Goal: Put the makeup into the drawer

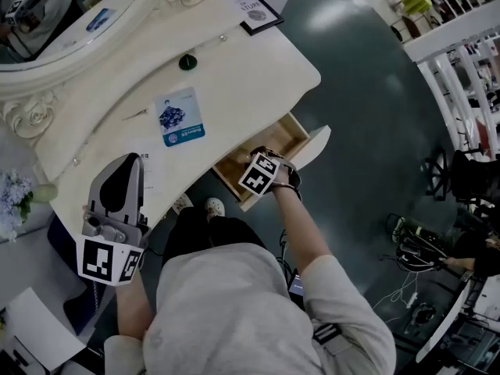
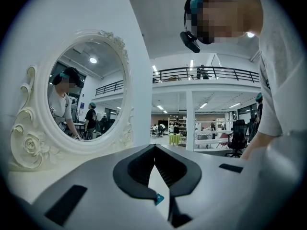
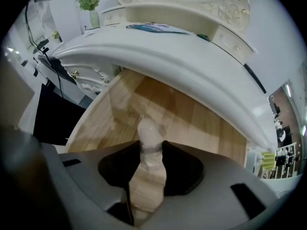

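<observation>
Pale wood fills the right gripper view: the drawer (image 1: pixel 285 135) stands pulled out from under the white bench (image 1: pixel 250 76), and the right gripper (image 3: pixel 151 147) points steeply down into it. Its fingers (image 3: pixel 184 171) are partly closed and pinch the makeup (image 3: pixel 149 128), a slim translucent tube that pokes out past the tips over the drawer's floor. Whether the tube's end touches the wood, I cannot tell. From the head view the marker cube sits right above the open drawer, with the person's arm reaching down to it. Over on the other side, the left gripper (image 2: pixel 154 147) points level across the bench toward the ornate white mirror (image 2: pixel 86 95). Its fingers (image 2: pixel 136 171) meet at the tips with nothing between them. On the benchtop a blue-and-white card (image 1: pixel 180 116) lies flat, well apart from the drawer. A small dark green round thing (image 1: pixel 187 62) sits farther back, near the mirror's base, and a black-framed picture (image 1: pixel 256 12) rests at the bench's far corner.
</observation>
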Tool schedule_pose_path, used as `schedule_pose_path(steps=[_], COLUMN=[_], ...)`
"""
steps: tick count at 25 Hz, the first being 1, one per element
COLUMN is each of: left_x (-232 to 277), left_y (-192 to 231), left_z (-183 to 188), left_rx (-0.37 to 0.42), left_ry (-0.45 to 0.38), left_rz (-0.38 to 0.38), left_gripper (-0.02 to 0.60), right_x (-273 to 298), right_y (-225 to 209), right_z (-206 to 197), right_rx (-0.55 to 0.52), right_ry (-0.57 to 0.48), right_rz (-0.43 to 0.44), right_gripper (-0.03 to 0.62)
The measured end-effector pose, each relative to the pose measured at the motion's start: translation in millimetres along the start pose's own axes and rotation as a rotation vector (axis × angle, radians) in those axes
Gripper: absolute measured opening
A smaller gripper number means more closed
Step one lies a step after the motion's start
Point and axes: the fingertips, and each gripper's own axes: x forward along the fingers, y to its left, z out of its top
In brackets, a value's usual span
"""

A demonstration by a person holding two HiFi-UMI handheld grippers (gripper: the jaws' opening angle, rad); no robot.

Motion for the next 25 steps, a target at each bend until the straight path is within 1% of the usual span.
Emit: schedule_pose_path(steps=[7, 13, 19, 21, 25], left_x=[-10, -13, -15, -15, -14], left_y=[10, 16, 22, 23, 24], left_z=[-5, -8, -7, -6, -4], left_rx=[0.003, -0.002, -0.001, -0.001, -0.002], left_ry=[0.017, 0.022, 0.02, 0.018, 0.008], left_rz=[0.036, 0.053, 0.062, 0.062, 0.057], left_gripper=[0.014, 0.014, 0.014, 0.014, 0.014], right_x=[14, 20, 21, 19, 9], right_y=[7, 8, 7, 6, 6], right_z=[1, 3, 1, 2, 4], right_rx=[-0.085, -0.149, -0.145, -0.128, -0.069], right_ry=[0.043, 0.075, 0.084, 0.072, 0.035], right_rz=[0.009, 0.011, 0.017, 0.022, 0.06], right_gripper=[0.141, 0.141, 0.156, 0.165, 0.196])
